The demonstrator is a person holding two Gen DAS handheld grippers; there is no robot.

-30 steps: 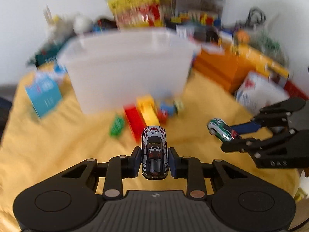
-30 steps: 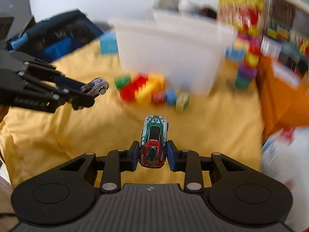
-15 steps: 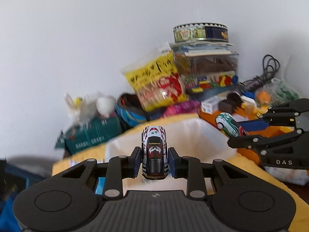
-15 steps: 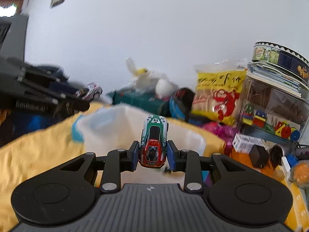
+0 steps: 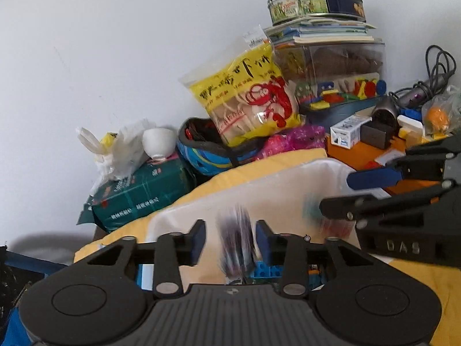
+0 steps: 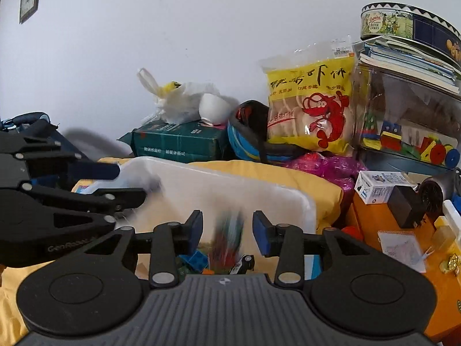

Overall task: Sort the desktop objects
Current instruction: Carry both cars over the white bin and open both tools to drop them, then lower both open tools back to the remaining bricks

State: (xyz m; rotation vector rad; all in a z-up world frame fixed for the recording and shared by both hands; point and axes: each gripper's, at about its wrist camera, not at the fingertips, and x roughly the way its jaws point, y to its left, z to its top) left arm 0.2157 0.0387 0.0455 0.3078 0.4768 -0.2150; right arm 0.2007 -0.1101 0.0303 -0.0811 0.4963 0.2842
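both tongs, left tongs (image 5: 230,239) and right tongs (image 6: 226,230), now spread above the bin (image 6: 230,190); both cars (image 5: 237,245) drop blurred into it. bricks outside the bin remain unsorted.

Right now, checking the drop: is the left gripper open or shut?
Open: the left gripper has its blue pads spread, and the blurred white toy car falls free between them.

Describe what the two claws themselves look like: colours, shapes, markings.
Both are matte black plastic. The left claw and right claw each have blue fingertip pads, angular linkage arms with silver rivets, two round discs and a ribbed body bearing a small round emblem. Raised lettering marks their sides. No cables or sleeves show.
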